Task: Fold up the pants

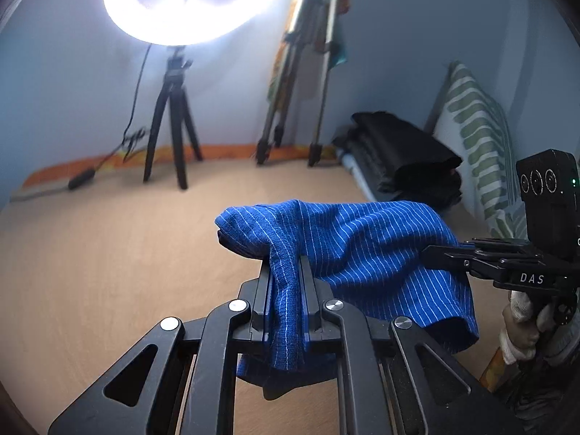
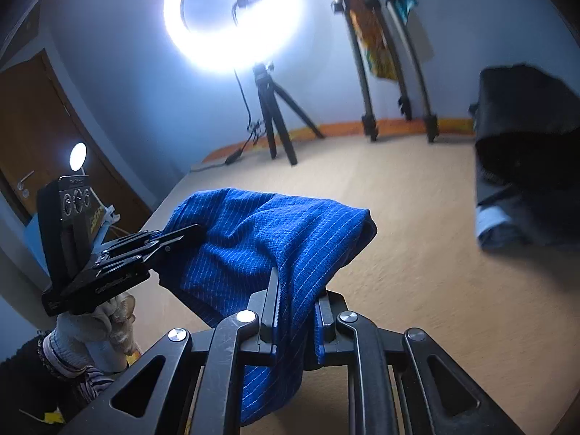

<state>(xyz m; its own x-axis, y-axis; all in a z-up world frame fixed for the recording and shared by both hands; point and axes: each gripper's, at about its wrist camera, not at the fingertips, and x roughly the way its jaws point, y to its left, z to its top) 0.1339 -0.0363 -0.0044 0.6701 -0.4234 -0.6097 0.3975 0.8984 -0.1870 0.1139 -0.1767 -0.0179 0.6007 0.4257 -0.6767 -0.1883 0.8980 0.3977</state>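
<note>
Blue pants with thin white stripes (image 1: 362,239) hang bunched between both grippers, lifted above the tan table (image 1: 108,239). My left gripper (image 1: 286,264) is shut on one part of the cloth, which drapes down between its fingers. My right gripper (image 1: 431,252) comes in from the right and is shut on the other side of the cloth. In the right wrist view the right gripper (image 2: 297,282) pinches the pants (image 2: 253,239), and the left gripper (image 2: 195,233) grips them at the left. Gloved hands hold both tools.
A lit ring light on a black tripod (image 1: 174,137) stands at the table's back. Metal tripod legs (image 1: 290,108) stand beside it. A stack of dark folded clothes (image 1: 402,152) and a green-striped pillow (image 1: 478,137) lie at the back right. A brown door (image 2: 32,137) is at the left.
</note>
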